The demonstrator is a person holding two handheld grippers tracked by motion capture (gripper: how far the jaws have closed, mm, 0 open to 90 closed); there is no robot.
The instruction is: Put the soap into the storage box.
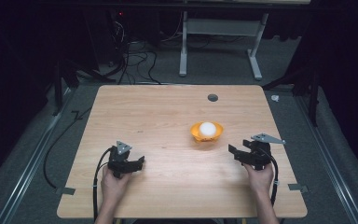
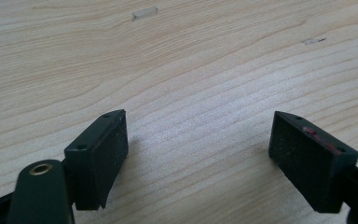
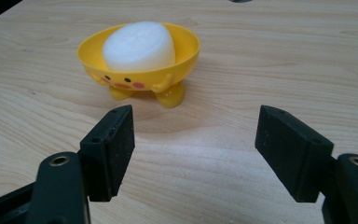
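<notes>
On the counter (image 1: 168, 186), right of centre, sits a yellow bowl (image 1: 207, 132) on stubby feet, a painted face on its side, and a white sponge (image 1: 208, 129) lies nested inside it. That pairing looks like what the work is about.

Right hand-held gripper (image 1: 235, 151) now: it rests low near the right edge, held in the person's hand and aimed toward the bowl. From the right gripper view the bowl (image 3: 140, 70) stands just ahead of the jaws, a little to the left, with the sponge (image 3: 140, 45) rising above the rim. The pads (image 3: 116, 149) stand clearly apart with bare wood between them, gripping nothing. I'd judge that pose a line-up: jaws spread and pointed, ready for a reach forward. The sponge pokes above the rim, so it offers something to pinch from above or from the sides.

Left hand-held gripper (image 1: 140, 162) lies well apart from the bowl, on the near left of the counter. Its own view shows both pads (image 2: 100, 156) spread wide over plain wood grain, holding nothing either. It seems parked out of the way, perhaps kept free to steady the bowl, since that light plastic on small feet could skid or tip under a sideways nudge.

Beyond the far edge I can see cables (image 1: 135, 56) on the floor and a white stand (image 1: 221, 42).
</notes>
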